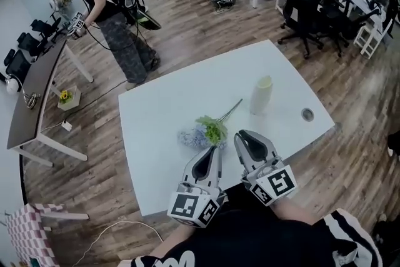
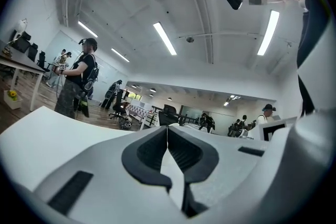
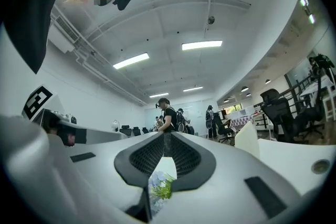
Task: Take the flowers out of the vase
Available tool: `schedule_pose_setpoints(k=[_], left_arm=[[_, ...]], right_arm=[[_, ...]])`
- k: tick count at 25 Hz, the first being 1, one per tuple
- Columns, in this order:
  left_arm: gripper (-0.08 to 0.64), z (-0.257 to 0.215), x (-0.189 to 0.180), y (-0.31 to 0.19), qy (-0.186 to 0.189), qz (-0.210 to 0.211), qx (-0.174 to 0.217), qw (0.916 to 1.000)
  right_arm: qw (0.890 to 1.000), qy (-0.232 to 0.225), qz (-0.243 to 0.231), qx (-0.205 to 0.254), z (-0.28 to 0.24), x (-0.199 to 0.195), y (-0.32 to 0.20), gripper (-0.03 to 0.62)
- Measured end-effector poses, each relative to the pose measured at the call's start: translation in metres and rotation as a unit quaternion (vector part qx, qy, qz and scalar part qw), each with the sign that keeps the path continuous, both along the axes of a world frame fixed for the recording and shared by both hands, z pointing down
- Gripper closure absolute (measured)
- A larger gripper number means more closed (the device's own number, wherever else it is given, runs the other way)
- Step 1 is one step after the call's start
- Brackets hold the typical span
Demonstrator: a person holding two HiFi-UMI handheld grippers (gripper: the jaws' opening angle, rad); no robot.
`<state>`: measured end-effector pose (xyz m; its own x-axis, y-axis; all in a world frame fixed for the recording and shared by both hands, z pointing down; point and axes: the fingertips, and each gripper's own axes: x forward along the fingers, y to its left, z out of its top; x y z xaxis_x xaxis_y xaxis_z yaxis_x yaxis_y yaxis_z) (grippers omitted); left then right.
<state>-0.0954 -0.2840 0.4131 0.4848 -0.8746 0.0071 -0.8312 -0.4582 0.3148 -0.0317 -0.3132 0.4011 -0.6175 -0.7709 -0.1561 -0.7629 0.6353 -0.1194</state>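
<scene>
While one flower bunch (image 1: 211,130) lies near one vase (image 1: 261,95): left claw (image 1: 215,149) pressed together, right claw (image 1: 240,135) barely parted.

No legible text or numbers

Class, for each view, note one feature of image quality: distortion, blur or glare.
Head view: fisheye curves the table's edges. Left gripper view: ceiling strip lights blow out white; corners vignetted black. Right gripper view: flowers glimpsed past the jaws look soft.
</scene>
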Motion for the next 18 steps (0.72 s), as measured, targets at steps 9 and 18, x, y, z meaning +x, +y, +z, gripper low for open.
schedule_pose_setpoints(k=[9,18], left_arm=[[0.552,-0.014,0.038,0.012,-0.017,0.045,0.022,0.9986],[0.552,-0.011,0.07,0.053,-0.013,0.044,0.02,0.9988]], right_arm=[[1.0,-0.011,0.019,0.01,-0.014,0.033,0.022,0.574],[0.999,-0.007,0.027,0.02,-0.021,0.063,0.073,0.574]])
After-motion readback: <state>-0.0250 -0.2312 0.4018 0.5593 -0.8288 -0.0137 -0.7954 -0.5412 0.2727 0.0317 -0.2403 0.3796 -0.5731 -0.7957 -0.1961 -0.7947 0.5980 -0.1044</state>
